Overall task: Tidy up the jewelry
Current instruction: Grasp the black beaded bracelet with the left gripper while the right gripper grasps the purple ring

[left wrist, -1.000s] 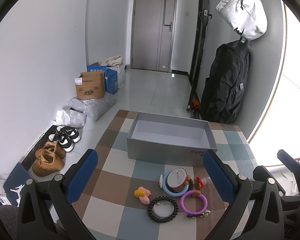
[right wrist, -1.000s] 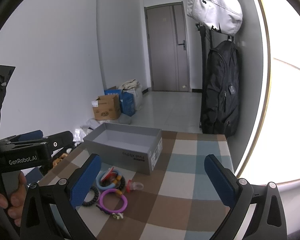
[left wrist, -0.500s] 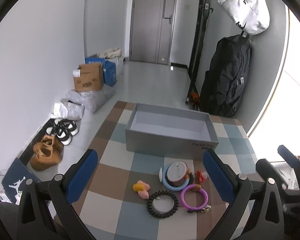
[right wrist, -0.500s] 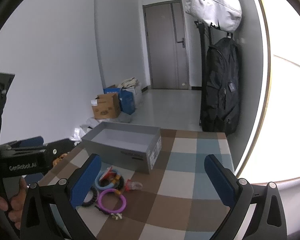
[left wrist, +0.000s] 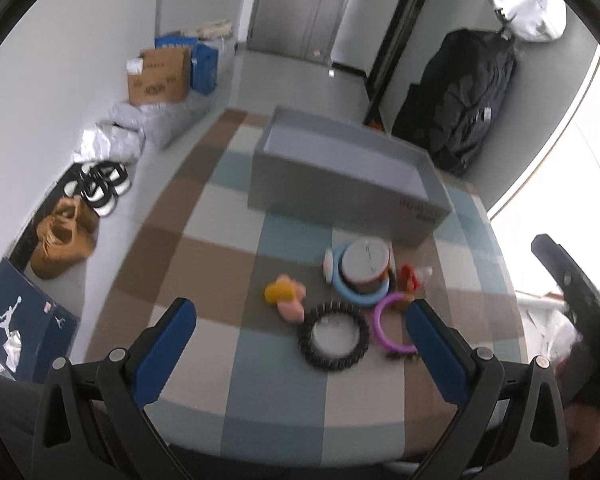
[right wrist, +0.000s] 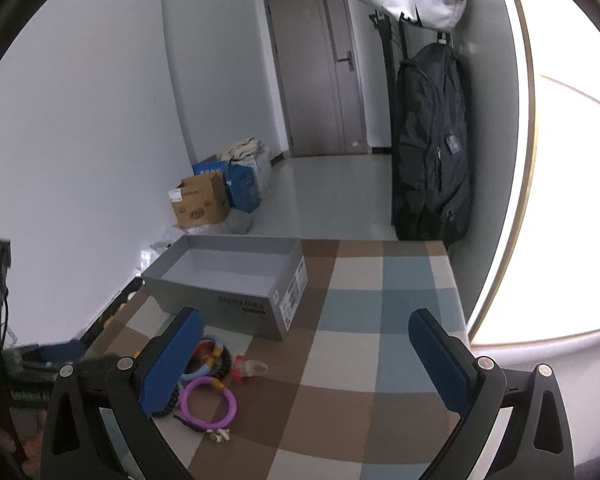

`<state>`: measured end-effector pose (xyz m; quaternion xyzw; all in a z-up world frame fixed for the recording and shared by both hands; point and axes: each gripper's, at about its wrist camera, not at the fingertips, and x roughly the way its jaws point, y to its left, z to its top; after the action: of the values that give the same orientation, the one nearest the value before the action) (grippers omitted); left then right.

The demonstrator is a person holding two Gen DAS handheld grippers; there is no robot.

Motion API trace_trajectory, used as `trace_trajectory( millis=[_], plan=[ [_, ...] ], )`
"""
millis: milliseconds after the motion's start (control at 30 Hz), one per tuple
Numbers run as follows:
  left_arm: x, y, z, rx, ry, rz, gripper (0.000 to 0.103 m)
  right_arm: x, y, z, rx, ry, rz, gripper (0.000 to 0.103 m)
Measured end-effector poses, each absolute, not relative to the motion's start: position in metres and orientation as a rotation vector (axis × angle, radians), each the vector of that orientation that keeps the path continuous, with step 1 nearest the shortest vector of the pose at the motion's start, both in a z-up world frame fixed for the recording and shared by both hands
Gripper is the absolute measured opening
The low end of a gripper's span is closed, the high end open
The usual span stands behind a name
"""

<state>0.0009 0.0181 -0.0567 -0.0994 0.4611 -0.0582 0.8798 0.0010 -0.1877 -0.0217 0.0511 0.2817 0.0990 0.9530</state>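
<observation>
A checked desk (left wrist: pixel 228 264) carries an empty grey box (left wrist: pixel 340 168) at twelve o'clock, likely the jewelry's destination. The bracelets (left wrist: pixel 356 296) cluster before it, uncollected. Left claw (left wrist: pixel 300 340) hangs over them, spread wide; right claw (right wrist: pixel 304 354) likewise apart, empty.

white walls (right wrist: pixel 100 120), grey door (right wrist: pixel 316 80), glaring window (right wrist: pixel 572 200)

Grey box (left wrist: pixel 346 190): one, open-topped
Purple ring (left wrist: pixel 392 330): one
Black beaded bracelet (left wrist: pixel 334 342): one
Blue ring (left wrist: pixel 358 286): one, with a round white piece inside it
Pink-and-yellow piece (left wrist: pixel 286 294): one
Red piece (left wrist: pixel 410 276): one
Cardboard carton (left wrist: pixel 160 76): one
</observation>
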Motion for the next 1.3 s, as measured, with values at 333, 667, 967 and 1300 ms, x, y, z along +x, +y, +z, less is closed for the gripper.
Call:
trace_trajectory(
  millis=[333,667,967,1300],
  plan=[
    [0.001,-0.001,-0.074,-0.09,1.059,-0.166,0.097,0.012,-0.187,-0.027,0.14,0.612,0.222,0.103],
    [0.009,-0.011,-0.085,-0.005,1.092,-0.166,0.069,0.014,-0.192,-0.027,0.166,0.636,0.221,0.103],
    [0.007,-0.01,-0.083,-0.011,1.086,-0.203,0.043,0.011,-0.2,-0.026,0.198,0.639,0.216,0.103],
    [0.005,-0.005,-0.073,-0.112,1.081,-0.241,0.038,0.012,-0.201,-0.032,0.213,0.69,0.237,0.103]
  ],
)
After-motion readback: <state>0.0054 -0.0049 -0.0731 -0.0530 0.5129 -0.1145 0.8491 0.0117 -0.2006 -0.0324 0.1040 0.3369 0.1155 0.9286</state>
